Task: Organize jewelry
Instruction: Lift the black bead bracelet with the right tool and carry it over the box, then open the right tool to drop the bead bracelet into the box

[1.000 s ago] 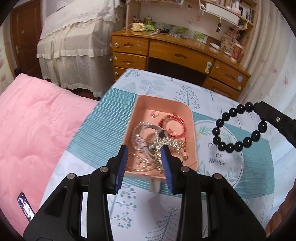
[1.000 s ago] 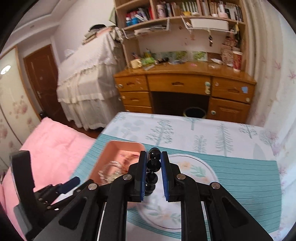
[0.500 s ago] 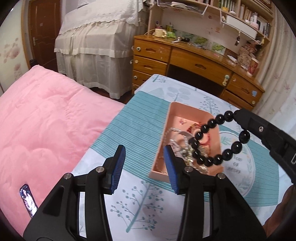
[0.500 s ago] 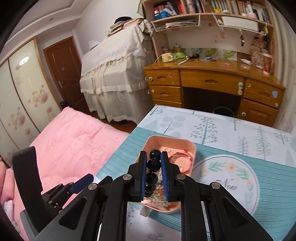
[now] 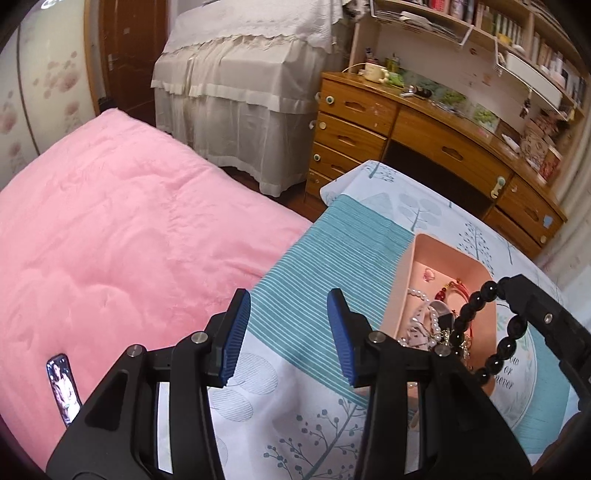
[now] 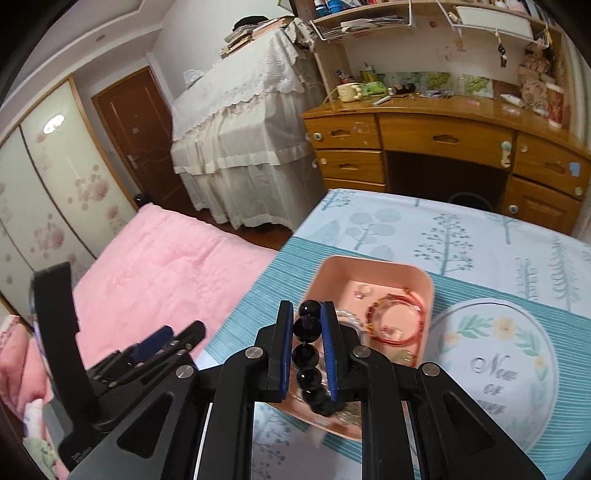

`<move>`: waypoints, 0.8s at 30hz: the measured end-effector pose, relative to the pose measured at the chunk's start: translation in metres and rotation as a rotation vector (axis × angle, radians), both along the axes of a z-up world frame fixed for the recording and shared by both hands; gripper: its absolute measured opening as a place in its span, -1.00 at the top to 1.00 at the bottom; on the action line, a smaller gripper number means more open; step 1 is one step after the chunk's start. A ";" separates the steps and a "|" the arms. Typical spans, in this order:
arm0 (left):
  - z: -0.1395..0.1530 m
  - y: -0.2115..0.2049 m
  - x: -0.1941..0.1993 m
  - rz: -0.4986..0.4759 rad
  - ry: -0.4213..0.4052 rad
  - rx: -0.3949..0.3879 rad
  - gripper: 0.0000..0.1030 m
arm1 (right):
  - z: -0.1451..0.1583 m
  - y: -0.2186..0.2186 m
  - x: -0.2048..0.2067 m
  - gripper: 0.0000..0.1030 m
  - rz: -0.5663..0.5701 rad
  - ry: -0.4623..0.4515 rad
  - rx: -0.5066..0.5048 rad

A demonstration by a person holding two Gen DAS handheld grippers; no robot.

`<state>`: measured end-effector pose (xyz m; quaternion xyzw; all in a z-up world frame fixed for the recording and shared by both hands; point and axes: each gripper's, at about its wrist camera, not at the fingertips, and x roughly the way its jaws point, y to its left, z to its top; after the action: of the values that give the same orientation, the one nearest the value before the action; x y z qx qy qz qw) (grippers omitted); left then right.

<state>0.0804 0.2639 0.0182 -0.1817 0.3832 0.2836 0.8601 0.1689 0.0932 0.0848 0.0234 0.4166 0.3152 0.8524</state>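
Bead bracelet over the tray, left idle.
Left view: pink blanket (image 5: 110, 236) beside tablecloth (image 5: 332, 251); left gripper (image 5: 288, 332) wide, empty. Right view: right gripper (image 6: 306, 354) clamps black bead bracelet (image 6: 308, 354) above pink tray (image 6: 424, 280) of jewelry (image 6: 395, 321).

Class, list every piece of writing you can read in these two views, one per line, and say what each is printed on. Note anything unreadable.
"Now or" in the right wrist view, on the round emblem of the tablecloth; its last line is blurred.
"or never" in the left wrist view, on the same emblem.
Book spines on the shelves: too small to read.
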 end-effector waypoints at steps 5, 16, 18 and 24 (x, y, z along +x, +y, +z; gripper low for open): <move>-0.006 0.000 0.002 -0.002 0.007 -0.002 0.22 | 0.005 0.006 0.006 0.72 0.003 -0.029 0.049; -0.013 -0.017 0.009 -0.045 0.023 0.001 0.22 | -0.047 0.004 0.066 0.71 -0.135 -0.024 -0.068; -0.013 -0.020 0.010 -0.049 0.023 0.006 0.22 | -0.065 0.002 0.073 0.71 -0.149 -0.004 -0.132; -0.013 -0.030 0.012 -0.076 0.025 0.010 0.22 | -0.086 -0.025 0.081 0.44 -0.183 0.051 -0.156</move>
<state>0.0922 0.2336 0.0049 -0.1590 0.3991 0.2550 0.8663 0.2503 0.0684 -0.0009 0.0028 0.4577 0.2019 0.8659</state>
